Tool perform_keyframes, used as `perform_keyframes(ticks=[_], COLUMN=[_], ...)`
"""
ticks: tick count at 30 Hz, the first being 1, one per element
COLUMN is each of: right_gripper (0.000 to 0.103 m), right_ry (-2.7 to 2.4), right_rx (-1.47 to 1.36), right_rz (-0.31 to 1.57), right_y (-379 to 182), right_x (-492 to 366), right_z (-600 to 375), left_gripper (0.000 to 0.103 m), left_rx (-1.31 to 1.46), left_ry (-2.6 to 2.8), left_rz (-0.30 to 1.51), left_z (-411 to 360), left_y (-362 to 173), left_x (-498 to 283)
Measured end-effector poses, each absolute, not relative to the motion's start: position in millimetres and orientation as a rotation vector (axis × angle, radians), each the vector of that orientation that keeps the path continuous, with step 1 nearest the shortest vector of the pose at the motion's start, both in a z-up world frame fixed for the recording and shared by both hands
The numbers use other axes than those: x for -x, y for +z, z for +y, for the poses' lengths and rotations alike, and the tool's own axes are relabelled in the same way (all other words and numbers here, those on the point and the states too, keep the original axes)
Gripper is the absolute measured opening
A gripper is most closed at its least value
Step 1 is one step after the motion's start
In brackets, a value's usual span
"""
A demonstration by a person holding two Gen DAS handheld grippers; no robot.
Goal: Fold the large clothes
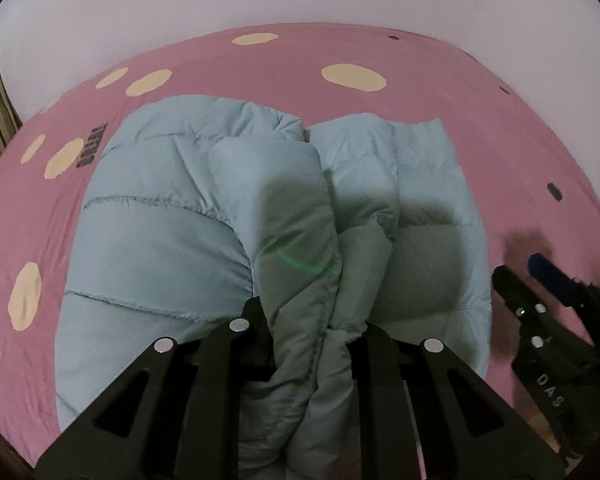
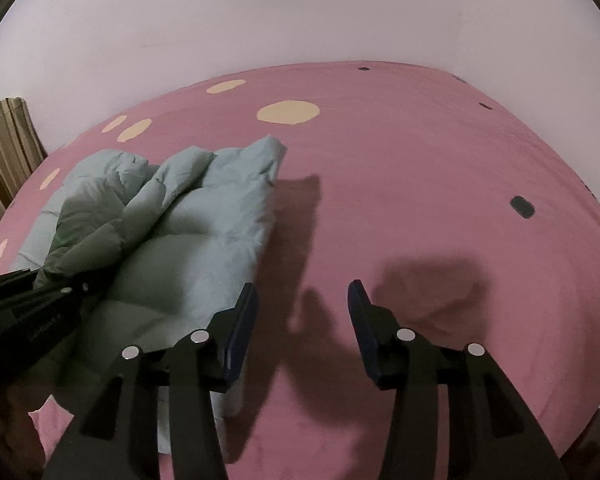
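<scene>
Left wrist view first: left gripper [image 1: 308, 344] is clamped on a bunched fold of the blue puffer jacket [image 1: 172, 232], which runs straight ahead on the pink bedsheet [image 1: 420, 64].

Right wrist view: right gripper [image 2: 302, 320] hangs with jaws spread, empty over bare sheet; the jacket's edge lies just left, so I'd say left's nearer.

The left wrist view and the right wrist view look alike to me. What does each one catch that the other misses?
Only the left wrist view shows the left gripper clamped on a bunched fold of the blue puffer jacket, and dark lettering printed on the sheet. Only the right wrist view shows the right gripper wide open over bare sheet. Both share the jacket, the pink spotted bedsheet and the pale wall.
</scene>
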State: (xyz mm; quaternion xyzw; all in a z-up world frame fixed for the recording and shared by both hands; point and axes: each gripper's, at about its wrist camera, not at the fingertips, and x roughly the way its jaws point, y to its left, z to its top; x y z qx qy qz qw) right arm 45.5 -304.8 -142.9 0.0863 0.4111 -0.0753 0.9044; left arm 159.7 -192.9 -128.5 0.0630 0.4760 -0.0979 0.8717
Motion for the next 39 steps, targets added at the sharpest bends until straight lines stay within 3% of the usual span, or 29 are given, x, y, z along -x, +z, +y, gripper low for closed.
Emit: perform_keyframes(ticks=[6, 8, 11, 20, 26, 28, 36, 39], right_gripper=[0.047, 0.047, 0.047, 0.048, 0.049, 0.058, 0.060, 0.073], right_ry=[-0.192, -0.205, -0.219, -0.222, -0.161, -0.138, -0.014, 0.028], right_rx=[-0.200, -0.209, -0.214, -0.209, -0.199, -0.198, -0.246, -0.284], right_rz=[0.858, 0.859, 0.858, 0.843, 0.820, 0.814, 0.826, 0.828], right_y=[-148, -148, -146, -132, -113, -109, -98, -96], right_x=[-39, -35, -32, -31, -35, -39, -66, -76], right_z=[-321, -328, -331, -326, -303, -293, -245, -229], left_gripper=[0.028, 0.041, 0.050, 0.060, 0.069, 0.070, 0.070, 0.070], left_rx=[-0.176, -0.163, -0.146, -0.111, -0.048, -0.070, 0.024, 0.078], left_ry=[-0.205, -0.230, -0.263, -0.347, -0.239, -0.137, 0.004, -0.017], left_rz=[0.958, 0.950, 0.937, 0.833, 0.761, 0.733, 0.816, 0.852], left_z=[-209, -210, -215, -204, -138, -108, -25, -13], left_y=[-121, -116, -108, -55, -35, -38, -77, -93], left_x=[-145, -138, -129, -104, -103, -108, -136, -142])
